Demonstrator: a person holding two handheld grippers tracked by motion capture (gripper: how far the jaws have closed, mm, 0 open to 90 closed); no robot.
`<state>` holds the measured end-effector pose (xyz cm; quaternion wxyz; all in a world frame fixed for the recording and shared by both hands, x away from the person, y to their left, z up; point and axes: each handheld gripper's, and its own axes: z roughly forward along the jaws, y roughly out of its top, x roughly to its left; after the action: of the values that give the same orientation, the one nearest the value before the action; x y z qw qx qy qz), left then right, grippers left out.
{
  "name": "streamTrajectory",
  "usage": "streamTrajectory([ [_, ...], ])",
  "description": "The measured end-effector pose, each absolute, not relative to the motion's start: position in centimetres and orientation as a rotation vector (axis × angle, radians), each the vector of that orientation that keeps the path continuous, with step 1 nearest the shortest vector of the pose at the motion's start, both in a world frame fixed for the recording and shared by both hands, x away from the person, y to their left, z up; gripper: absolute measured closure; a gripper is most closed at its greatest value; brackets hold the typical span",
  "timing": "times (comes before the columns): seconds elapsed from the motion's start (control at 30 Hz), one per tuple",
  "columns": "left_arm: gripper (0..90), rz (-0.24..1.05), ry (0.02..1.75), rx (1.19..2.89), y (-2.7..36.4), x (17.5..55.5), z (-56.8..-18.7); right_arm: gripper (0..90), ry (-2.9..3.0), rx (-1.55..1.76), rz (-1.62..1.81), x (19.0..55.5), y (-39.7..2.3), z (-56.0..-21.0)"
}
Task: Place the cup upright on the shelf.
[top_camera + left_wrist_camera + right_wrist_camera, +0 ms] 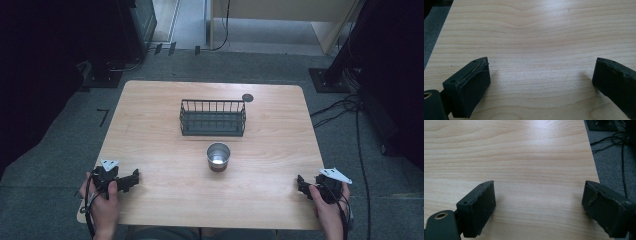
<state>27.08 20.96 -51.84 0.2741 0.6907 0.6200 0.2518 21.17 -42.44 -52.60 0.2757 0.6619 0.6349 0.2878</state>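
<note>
A shiny metal cup (pixel 218 156) stands upright near the middle of the wooden table (pixel 165 150). Behind it sits a dark wire basket (pixel 213 118), and nothing shows inside it. My left gripper (pixel 131 181) rests at the table's front left corner, held by a hand; its jaws stand wide apart over bare wood (pixel 541 72). My right gripper (pixel 302 184) rests at the front right edge, also held by a hand, its jaws spread wide over bare wood (pixel 539 195). Both are well away from the cup.
A small dark round disc (pixel 247 97) lies on the table by the basket's far right corner. Grey carpet surrounds the table, with cables (pixel 345 107) on the floor to the right and dark equipment stands at the back corners.
</note>
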Motion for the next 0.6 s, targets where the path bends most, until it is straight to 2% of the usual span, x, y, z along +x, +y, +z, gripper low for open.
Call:
streamTrajectory([
  [0.5,2.0,0.677,1.668,1.856,21.0,27.1,-51.8,8.0,1.704,1.78,0.797,21.5,-39.4,-51.1],
  [0.6,2.0,0.676,1.668,1.853,21.0,27.1,-51.8,3.1,1.741,1.733,0.81,21.8,-37.6,-50.1],
])
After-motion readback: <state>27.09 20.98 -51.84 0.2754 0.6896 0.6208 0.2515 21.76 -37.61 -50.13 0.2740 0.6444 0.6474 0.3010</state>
